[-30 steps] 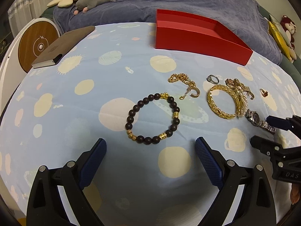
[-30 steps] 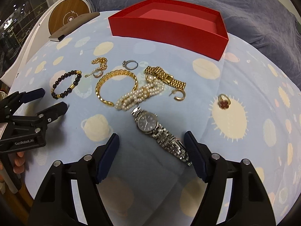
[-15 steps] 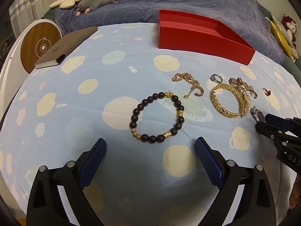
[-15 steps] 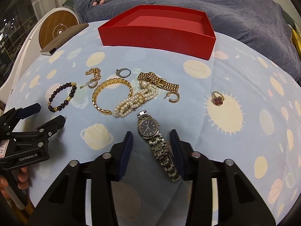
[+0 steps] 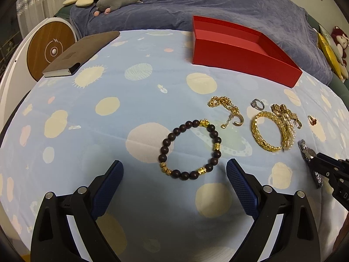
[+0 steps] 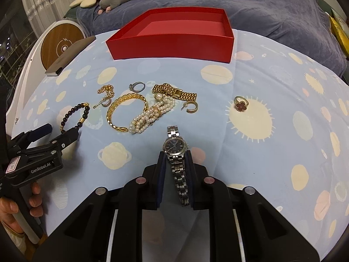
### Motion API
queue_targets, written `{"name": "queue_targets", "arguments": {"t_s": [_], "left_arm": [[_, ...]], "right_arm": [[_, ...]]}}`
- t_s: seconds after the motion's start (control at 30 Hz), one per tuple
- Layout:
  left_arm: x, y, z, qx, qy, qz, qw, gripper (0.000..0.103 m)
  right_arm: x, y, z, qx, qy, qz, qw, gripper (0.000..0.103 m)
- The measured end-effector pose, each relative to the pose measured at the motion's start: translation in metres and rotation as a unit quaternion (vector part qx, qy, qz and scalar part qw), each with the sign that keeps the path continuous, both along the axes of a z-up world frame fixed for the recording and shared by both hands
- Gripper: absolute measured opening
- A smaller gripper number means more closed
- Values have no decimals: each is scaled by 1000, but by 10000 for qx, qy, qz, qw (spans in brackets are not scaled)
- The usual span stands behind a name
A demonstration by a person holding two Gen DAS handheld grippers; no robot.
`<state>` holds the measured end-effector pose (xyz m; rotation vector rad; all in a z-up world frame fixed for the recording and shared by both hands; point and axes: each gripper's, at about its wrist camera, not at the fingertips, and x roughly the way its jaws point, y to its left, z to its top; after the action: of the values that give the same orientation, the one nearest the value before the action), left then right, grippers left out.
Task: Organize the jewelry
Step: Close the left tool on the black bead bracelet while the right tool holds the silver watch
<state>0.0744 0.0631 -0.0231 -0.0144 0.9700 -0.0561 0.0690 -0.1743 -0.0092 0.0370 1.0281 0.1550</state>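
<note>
My right gripper (image 6: 175, 160) is shut on the band of a silver watch (image 6: 175, 146) with a dark dial, low over the blue cloth. The watch also shows at the right edge of the left wrist view (image 5: 307, 152). My left gripper (image 5: 174, 170) is open and empty, just in front of a dark bead bracelet (image 5: 190, 150). A gold bangle (image 6: 124, 111), a pearl strand (image 6: 150, 115), a gold link bracelet (image 6: 174, 92), a silver ring (image 6: 137, 86) and a red-stone ring (image 6: 240, 104) lie on the cloth. An open red box (image 6: 172, 41) stands behind them.
A gold chain (image 5: 222, 103) and hoop earrings (image 6: 192, 107) lie among the jewelry. A grey notebook (image 5: 80, 52) sits at the table's far left. A round wooden-faced device (image 5: 51, 48) stands beyond the left edge. A blue-grey bed with plush toys (image 5: 117, 0) lies behind.
My right gripper's jaws have closed from wide open onto the watch band, and the watch now points straight ahead. My left gripper has stayed open, moving little.
</note>
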Motion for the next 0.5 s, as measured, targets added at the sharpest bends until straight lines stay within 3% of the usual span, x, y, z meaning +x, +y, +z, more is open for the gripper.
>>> {"name": "queue_targets", "arguments": {"t_s": [0.13, 0.4, 0.5], "left_arm": [[5, 7, 2, -144, 15, 76, 9999, 93], [11, -3, -5, 169, 30, -8, 9999, 92], [12, 5, 2, 42, -66, 76, 9999, 92]], "right_arm": [[-3, 1, 3, 23, -9, -5, 10000, 17], [-6, 5, 5, 94, -7, 39, 9999, 17], [-8, 3, 7, 127, -20, 16, 9999, 17]]}}
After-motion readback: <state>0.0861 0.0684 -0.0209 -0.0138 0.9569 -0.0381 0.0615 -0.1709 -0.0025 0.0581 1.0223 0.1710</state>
